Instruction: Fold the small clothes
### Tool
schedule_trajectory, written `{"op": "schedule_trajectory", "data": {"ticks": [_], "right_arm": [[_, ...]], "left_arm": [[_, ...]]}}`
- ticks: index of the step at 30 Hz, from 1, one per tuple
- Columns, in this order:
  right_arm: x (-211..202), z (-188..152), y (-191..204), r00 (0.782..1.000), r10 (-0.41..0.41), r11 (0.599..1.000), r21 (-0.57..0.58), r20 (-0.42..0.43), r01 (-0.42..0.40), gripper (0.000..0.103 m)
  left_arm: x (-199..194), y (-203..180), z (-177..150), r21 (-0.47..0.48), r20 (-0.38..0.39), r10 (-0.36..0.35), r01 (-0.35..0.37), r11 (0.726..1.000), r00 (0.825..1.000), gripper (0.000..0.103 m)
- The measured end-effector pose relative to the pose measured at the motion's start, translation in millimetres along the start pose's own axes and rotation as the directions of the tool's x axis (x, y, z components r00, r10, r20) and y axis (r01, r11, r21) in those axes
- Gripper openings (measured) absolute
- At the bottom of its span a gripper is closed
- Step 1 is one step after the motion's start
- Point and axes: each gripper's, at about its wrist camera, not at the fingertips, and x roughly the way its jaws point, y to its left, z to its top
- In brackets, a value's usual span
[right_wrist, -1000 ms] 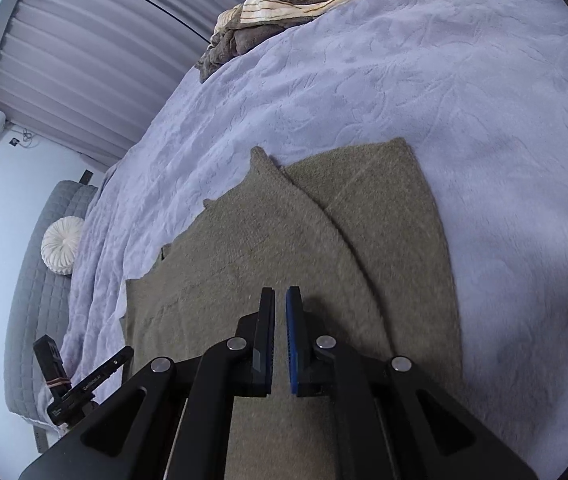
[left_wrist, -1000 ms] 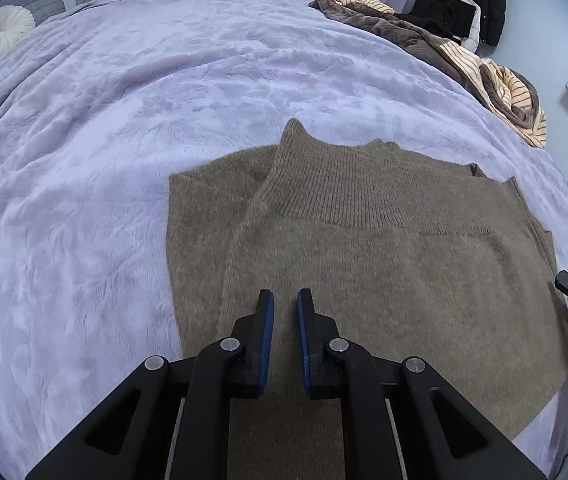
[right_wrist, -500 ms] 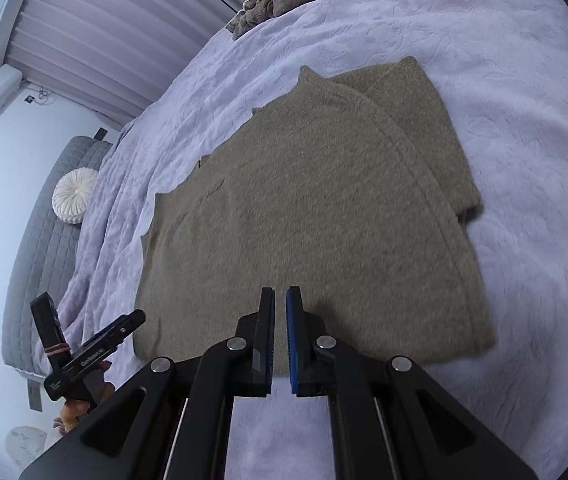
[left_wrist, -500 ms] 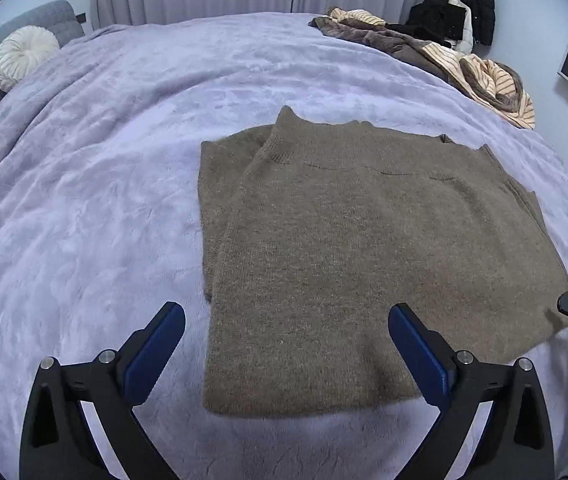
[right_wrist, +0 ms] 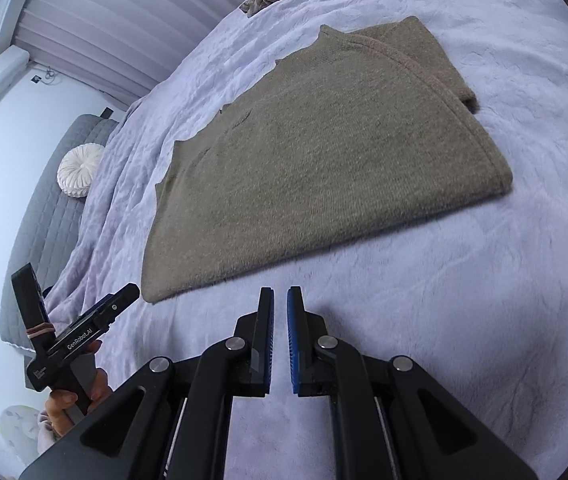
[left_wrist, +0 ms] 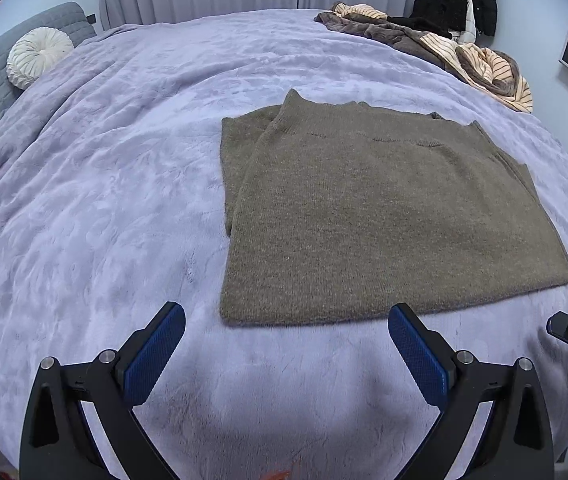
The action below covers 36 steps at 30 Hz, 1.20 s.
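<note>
On the bed point(left_wrist: 84, 208), folded sweater point(left_wrist: 372, 216) lies released: left claw point(left_wrist: 284, 344) now wide apart, right claw point(right_wrist: 280, 336) just parting, both empty, fold apparently complete

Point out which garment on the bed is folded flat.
The olive-brown sweater, lying flat mid-bed. The striped clothes and black coat sit crumpled at the far edge.

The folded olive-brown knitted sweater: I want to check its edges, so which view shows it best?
The left wrist view: the folded olive-brown knitted sweater lies nearly square-on, with every edge and the under-layer at its left visible. The right wrist view shows the whole sweater too, but obliquely, favouring its thick folded right edge.
</note>
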Motion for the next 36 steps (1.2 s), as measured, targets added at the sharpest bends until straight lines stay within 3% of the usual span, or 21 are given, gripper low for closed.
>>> {"op": "schedule_trajectory", "data": {"ticks": [1,2,3,14,18,22,28,32,36], "right_arm": [[-0.1,-4.1,3.8,1.000,-0.011,1.000,-0.006,0.007,0.011,0.066],[-2.1,-7.6,6.6,1.000,-0.018,1.000,-0.014,0.021,0.019,0.094],[-5.0,-10.8,10.1,0.999,-0.022,0.999,-0.026,0.042,0.023,0.096],[7.1,-26.5,38.9,1.000,-0.005,0.998,-0.061,0.013,0.006,0.096],[19.2,-28.4,50.8,1.000,0.010,0.998,-0.060,-0.003,-0.010,0.096],[37.3,-23.6,61.4,0.999,0.033,0.998,-0.048,-0.028,-0.035,0.096],[71.0,-12.8,81.2,0.994,0.080,0.996,-0.024,-0.071,-0.082,0.095],[96.8,-8.3,84.0,0.986,0.134,0.990,0.047,-0.095,-0.130,0.087],[120.7,-3.9,91.1,0.976,0.190,0.979,0.095,-0.105,-0.180,0.086]], "left_arm": [[-1.1,0.8,-2.5,-0.004,-0.004,-0.004,0.004,1.000,1.000,0.102],[-1.7,1.7,-4.3,-0.008,-0.007,-0.007,0.007,1.000,1.000,0.102],[-2.4,2.7,-6.2,-0.010,-0.010,-0.011,0.011,1.000,1.000,0.102],[9.2,23.3,-19.3,-0.064,-0.091,-0.080,0.075,0.995,0.993,0.102],[18.3,38.1,-25.3,-0.129,-0.130,-0.189,0.172,0.976,0.973,0.102],[15.2,57.7,-22.4,-0.220,-0.075,-0.258,0.236,0.946,0.963,0.102],[24.5,82.2,-13.4,-0.262,-0.057,-0.232,0.210,0.942,0.971,0.102],[35.0,98.2,-11.7,-0.309,-0.062,-0.242,0.212,0.927,0.968,0.102],[41.3,102.9,-8.0,-0.316,-0.065,-0.251,0.219,0.923,0.966,0.102]]}}
